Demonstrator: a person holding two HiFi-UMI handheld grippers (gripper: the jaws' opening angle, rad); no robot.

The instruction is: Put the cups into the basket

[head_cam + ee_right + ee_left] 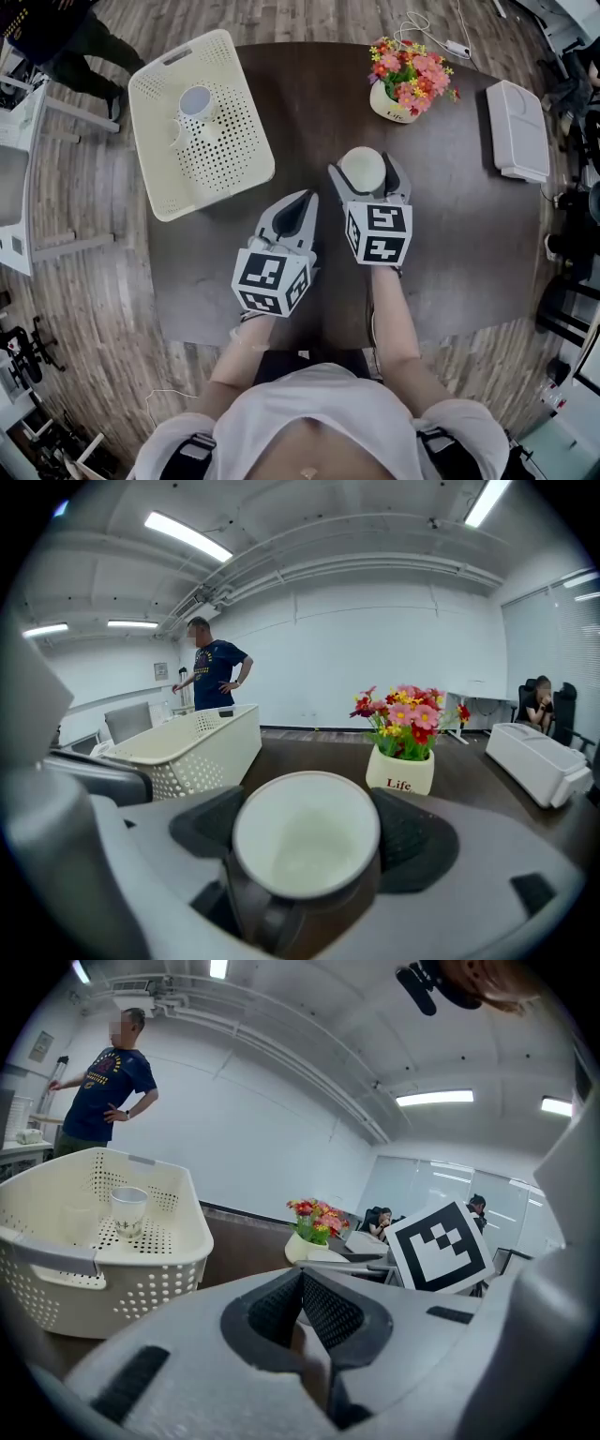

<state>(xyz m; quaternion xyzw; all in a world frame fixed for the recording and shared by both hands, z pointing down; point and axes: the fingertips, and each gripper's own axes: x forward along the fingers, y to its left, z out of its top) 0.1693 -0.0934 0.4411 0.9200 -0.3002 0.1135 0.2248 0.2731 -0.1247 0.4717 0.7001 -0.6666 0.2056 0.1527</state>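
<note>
A mug with a white inside and dark outside stands upright between the jaws of my right gripper, which is shut on it near the middle of the dark table. In the right gripper view the mug fills the space between the pads, handle toward the camera. My left gripper is shut with nothing in it, just left of the right one; its pads meet. A cream perforated basket sits at the table's back left with a glass cup inside, also seen as the basket and cup in the left gripper view.
A white pot of flowers stands at the back right, close behind the mug. A white box lies at the right edge. A person in dark clothes stands beyond the basket. White desks are to the left.
</note>
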